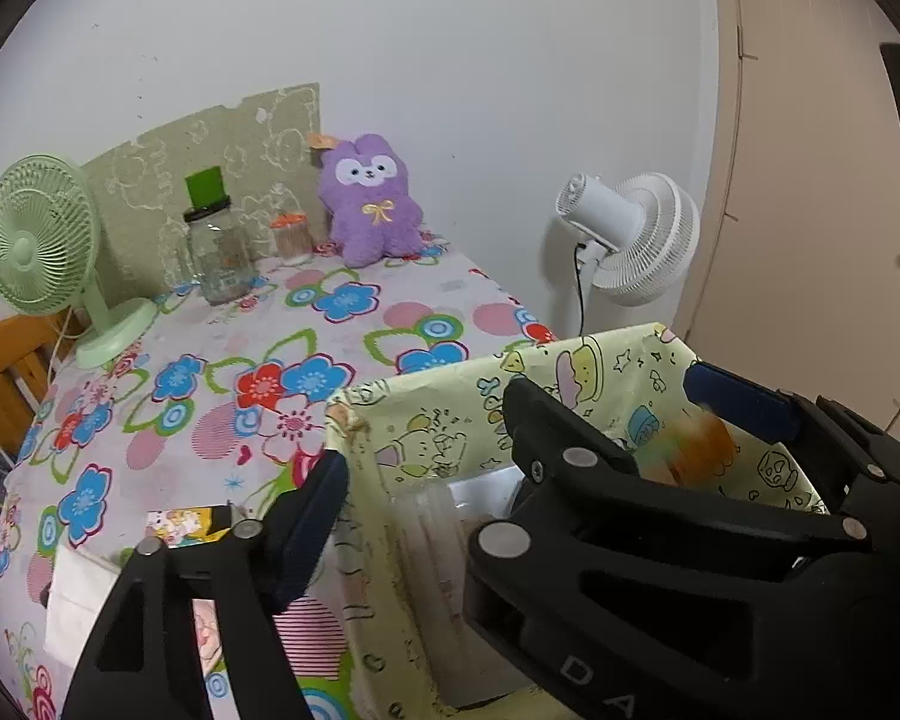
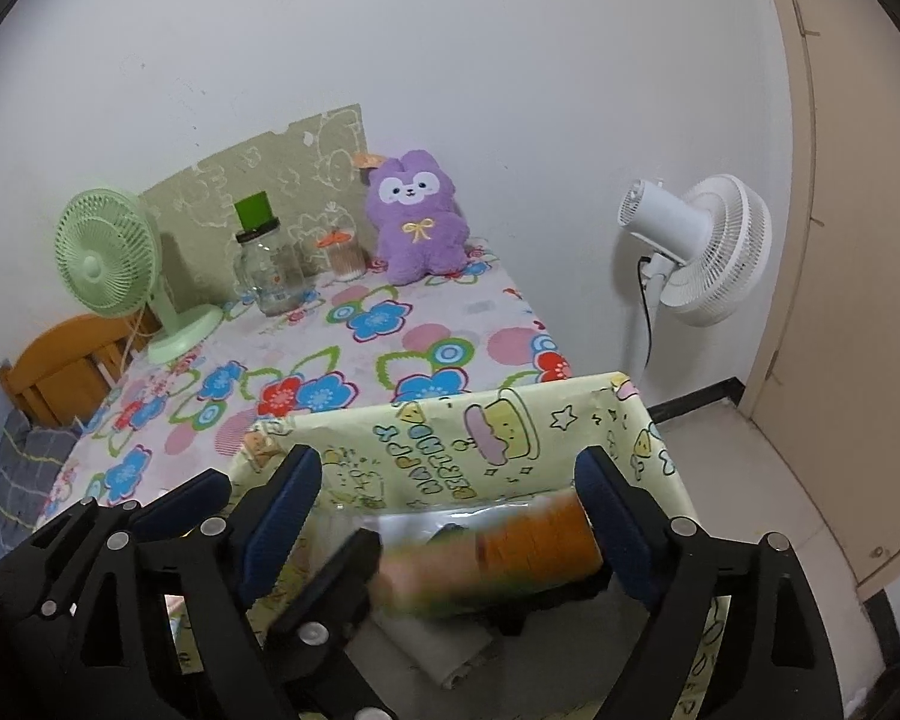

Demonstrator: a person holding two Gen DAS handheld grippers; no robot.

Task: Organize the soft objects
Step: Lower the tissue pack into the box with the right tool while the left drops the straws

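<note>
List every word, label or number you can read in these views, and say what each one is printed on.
"HAPPY BIRTHDAY": on the inner wall of the pale yellow cartoon-print box, right wrist view.
"D" and "A": on the black body of the gripper nearest the lens, left wrist view.
Letters at the box's lower right rim in the right wrist view: cut off and unreadable.
Glass jar label: too small to read.

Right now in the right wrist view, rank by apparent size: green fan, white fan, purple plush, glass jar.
1. white fan
2. green fan, close to the plush
3. purple plush
4. glass jar

Depths differ, so this is apparent size only.
</note>
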